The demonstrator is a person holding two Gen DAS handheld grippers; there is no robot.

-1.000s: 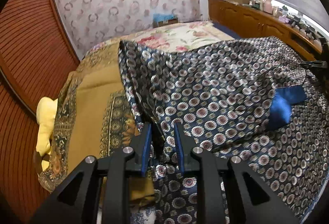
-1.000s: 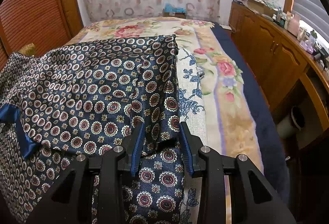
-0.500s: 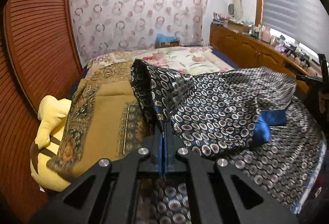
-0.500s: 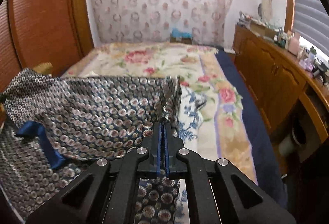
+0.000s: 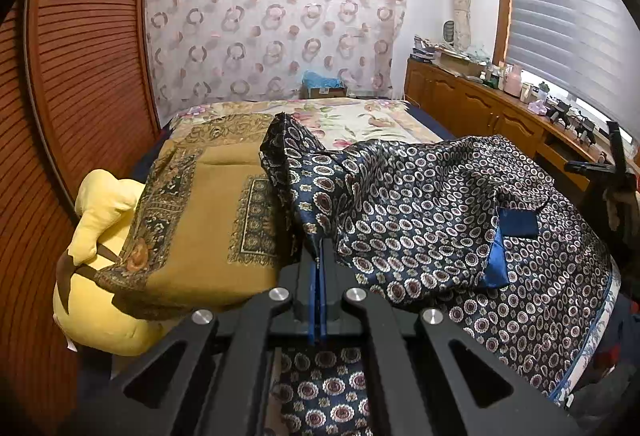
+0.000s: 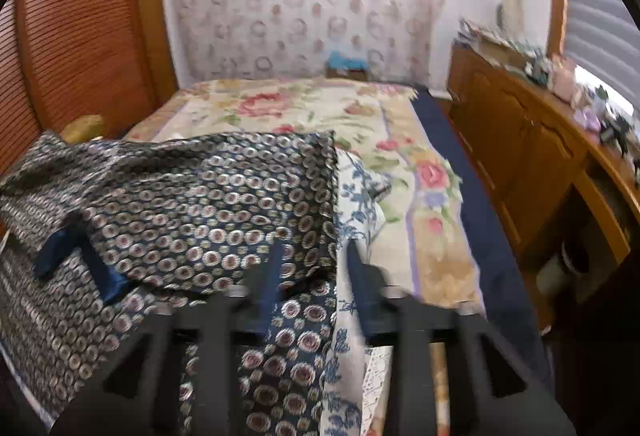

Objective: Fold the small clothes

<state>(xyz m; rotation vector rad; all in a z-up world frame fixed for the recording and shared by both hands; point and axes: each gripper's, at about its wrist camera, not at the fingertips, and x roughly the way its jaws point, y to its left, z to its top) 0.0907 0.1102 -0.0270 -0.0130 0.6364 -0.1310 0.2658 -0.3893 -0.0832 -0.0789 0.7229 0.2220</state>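
Left gripper (image 5: 319, 256) pinched tight on an edge of the navy satin medallion-print garment (image 5: 420, 212). Right gripper (image 6: 312, 264) jaws opening, cloth lying loose between them.

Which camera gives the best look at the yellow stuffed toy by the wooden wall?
The left wrist view: the yellow stuffed toy shows sharply at the bed's edge, partly under the mustard patterned cloth. The right wrist view is blurred and shows only a small yellowish lump, probably it.

The dark blue shirt (image 5: 432, 220) with little round patterns lies rumpled on the bed (image 5: 360, 116), one corner lifted up.
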